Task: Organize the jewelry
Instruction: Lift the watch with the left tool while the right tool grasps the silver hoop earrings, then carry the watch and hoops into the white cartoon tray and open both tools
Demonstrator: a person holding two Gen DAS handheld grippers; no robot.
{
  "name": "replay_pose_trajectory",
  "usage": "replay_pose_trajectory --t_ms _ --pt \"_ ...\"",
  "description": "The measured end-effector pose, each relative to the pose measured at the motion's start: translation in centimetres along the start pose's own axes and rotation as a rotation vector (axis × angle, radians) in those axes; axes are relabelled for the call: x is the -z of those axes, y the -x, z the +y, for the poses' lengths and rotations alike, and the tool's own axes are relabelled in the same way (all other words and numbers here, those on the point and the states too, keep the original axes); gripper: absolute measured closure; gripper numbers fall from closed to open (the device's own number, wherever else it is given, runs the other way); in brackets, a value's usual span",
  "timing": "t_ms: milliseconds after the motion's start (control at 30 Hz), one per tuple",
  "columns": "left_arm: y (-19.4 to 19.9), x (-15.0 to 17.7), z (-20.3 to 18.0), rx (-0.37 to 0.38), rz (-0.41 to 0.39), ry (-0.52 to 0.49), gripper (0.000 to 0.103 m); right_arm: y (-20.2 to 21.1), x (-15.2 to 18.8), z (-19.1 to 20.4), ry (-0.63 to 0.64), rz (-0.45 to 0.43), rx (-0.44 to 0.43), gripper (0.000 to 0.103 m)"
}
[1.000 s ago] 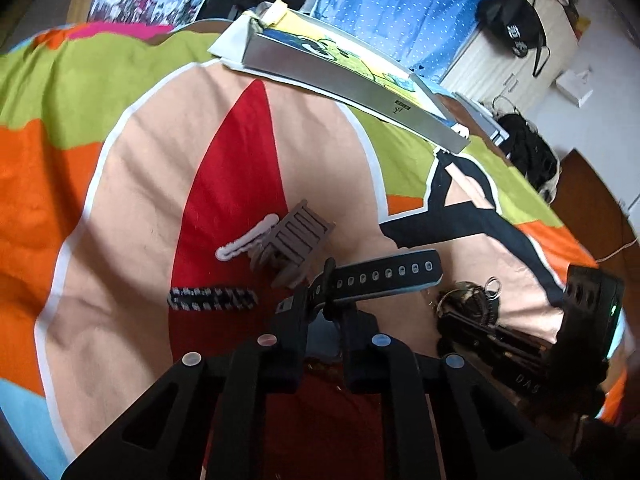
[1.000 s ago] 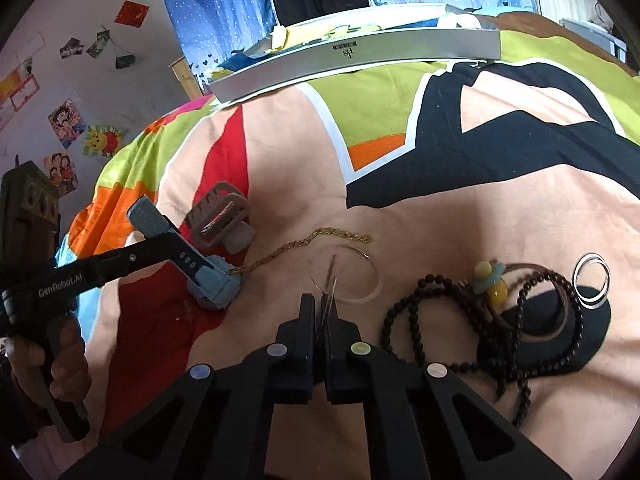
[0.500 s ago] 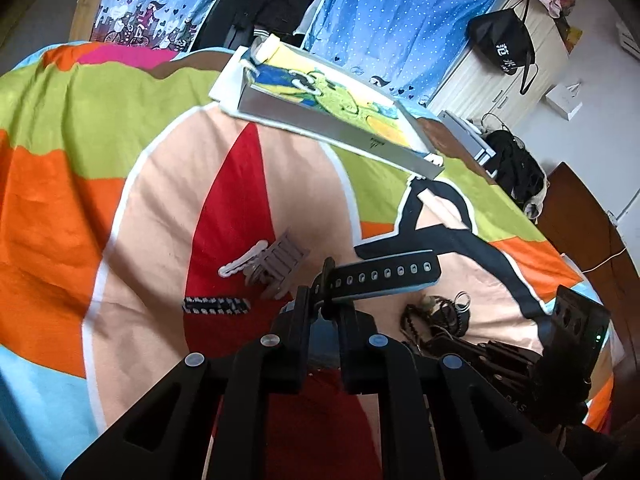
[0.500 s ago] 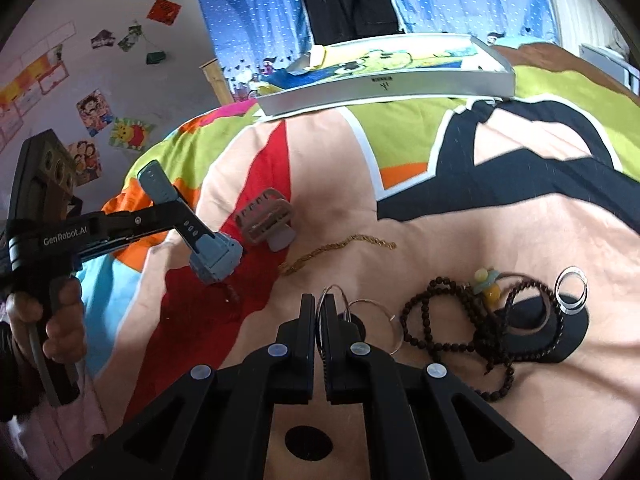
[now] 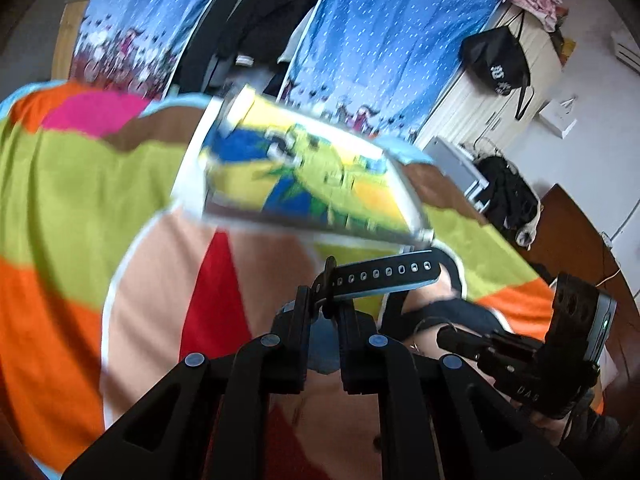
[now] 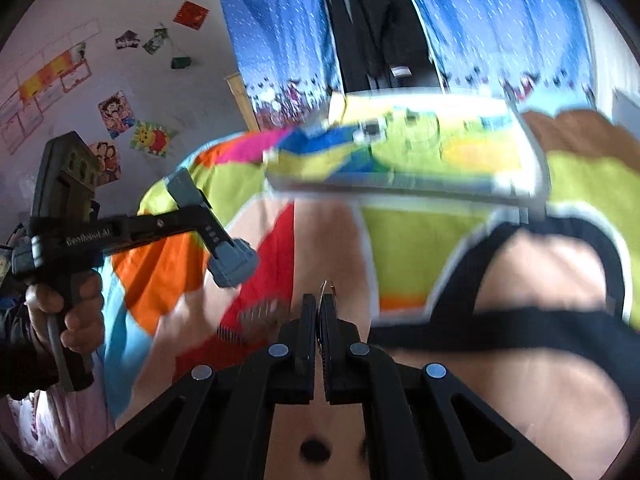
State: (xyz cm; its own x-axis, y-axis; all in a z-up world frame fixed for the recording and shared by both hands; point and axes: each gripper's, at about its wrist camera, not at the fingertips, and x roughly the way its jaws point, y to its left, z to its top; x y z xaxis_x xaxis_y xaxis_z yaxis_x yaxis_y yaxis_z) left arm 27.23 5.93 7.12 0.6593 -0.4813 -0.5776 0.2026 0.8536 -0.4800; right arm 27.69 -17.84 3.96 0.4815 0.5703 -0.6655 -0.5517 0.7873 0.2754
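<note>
Watch (image 5: pixel 380 276) — airborne, short of tray (image 5: pixel 304 184)

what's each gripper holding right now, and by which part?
Left gripper: shut on the blue-grey watch, clamped at the case end, strap sticking out. Right gripper: shut on a thin hoop ring, pinched by its rim.

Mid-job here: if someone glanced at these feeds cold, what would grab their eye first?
Probably the watch, clamped in the left gripper with its perforated black strap sticking out to the right, above the loud patchwork blanket. Next, the shallow tray with a cartoon print at the far side of the bed. The right gripper pinches a thin metal ring.
</note>
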Motion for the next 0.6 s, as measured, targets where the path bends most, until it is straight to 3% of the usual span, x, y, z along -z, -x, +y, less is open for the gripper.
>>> replay_pose_trajectory --t_ms 200,333,600 --pt "-3.2 -5.5 0.2 0.006 -0.084 0.007 0.094 -1.6 -8.3 -1.9 0.065 -0.086 0.002 0.1" --pt "-5.2 -8.5 0.9 -0.001 -0.129 0.017 0.094 -3.2 -11.7 -3.7 0.081 -0.138 0.01 0.1" --pt "-10.7 -9.8 2.7 -0.055 -0.07 0.057 0.094 -8.1 -12.4 -8.8 -0.009 -0.118 0.021 0.1"
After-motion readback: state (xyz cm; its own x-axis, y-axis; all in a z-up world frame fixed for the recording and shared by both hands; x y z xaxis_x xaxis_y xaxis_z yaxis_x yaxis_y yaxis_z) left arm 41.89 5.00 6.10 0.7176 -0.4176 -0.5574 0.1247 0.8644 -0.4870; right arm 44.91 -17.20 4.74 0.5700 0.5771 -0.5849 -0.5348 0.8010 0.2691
